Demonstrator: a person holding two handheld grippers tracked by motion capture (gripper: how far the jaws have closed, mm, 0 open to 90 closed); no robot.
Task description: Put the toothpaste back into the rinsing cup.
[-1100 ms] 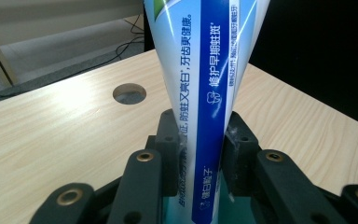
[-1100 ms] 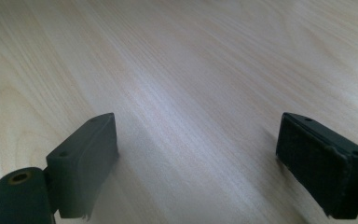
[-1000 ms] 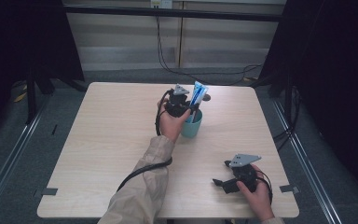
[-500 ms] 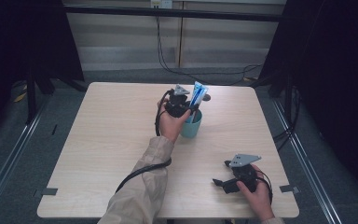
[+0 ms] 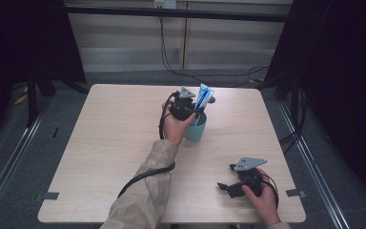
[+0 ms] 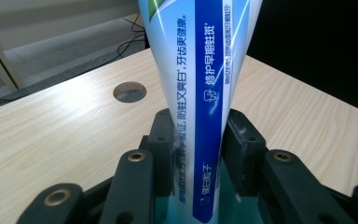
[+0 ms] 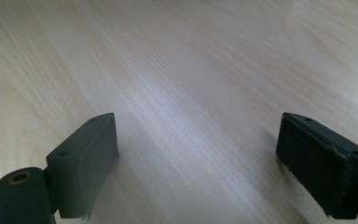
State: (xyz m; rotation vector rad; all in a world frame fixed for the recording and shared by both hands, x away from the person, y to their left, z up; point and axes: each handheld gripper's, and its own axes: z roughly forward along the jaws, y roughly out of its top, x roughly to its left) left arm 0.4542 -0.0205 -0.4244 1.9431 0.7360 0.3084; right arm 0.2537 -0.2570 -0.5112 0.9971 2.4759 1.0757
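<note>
A blue-and-white toothpaste tube (image 5: 203, 98) stands upright in a teal cup (image 5: 196, 129) near the table's far middle. My left gripper (image 5: 190, 110) is over the cup, shut on the tube; in the left gripper view the two pads press the tube (image 6: 200, 93) from both sides, with the teal cup rim (image 6: 186, 217) just below. My right gripper (image 5: 225, 187) rests low near the front right of the table, open, with bare wood between its fingers (image 7: 81, 158).
The light wood table (image 5: 105, 143) has a round cable hole (image 6: 129, 91) beyond the cup. Black cables trail from both grippers across the table. Dark frames and curtains stand on either side, and a cable runs on the floor behind.
</note>
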